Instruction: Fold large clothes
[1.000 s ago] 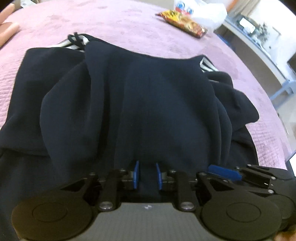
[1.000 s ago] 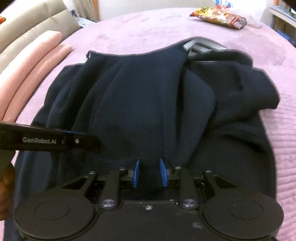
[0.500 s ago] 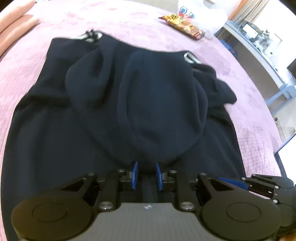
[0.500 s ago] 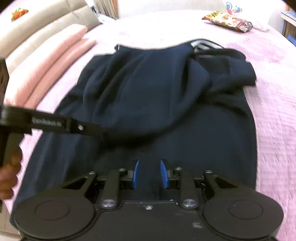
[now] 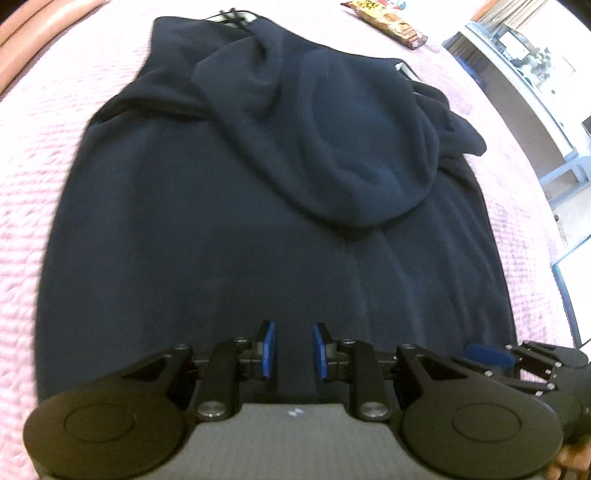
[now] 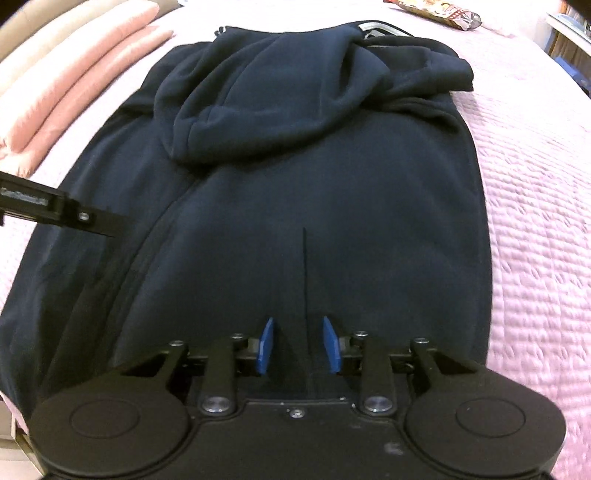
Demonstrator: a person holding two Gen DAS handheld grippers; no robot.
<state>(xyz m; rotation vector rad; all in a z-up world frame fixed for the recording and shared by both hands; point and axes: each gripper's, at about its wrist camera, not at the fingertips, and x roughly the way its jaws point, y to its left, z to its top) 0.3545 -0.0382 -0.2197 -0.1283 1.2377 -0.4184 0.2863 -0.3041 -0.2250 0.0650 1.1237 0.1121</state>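
Observation:
A dark navy hoodie (image 5: 258, 221) lies flat, back up, on a lilac quilted bedspread (image 5: 29, 166), its hood (image 5: 351, 147) flopped down over the back. My left gripper (image 5: 294, 350) is at the near hem. Its jaws are opening, and dark cloth still fills the gap between the blue pads. In the right wrist view the hoodie (image 6: 332, 203) looks the same. My right gripper (image 6: 298, 345) is also at the hem, jaws opening. A loose ridge of cloth stands between its pads, and they do not press on it.
A snack bag (image 5: 388, 22) lies on the bed beyond the hoodie. Pink pillows (image 6: 74, 81) line the left side. A desk (image 5: 517, 74) stands past the bed's right edge. The left gripper's finger (image 6: 55, 210) shows at the left of the right wrist view.
Both grippers drew the hem back toward the near edge, so the bunched hoodie now lies stretched flat. The hood has slid down onto the back. The right pads have spread apart.

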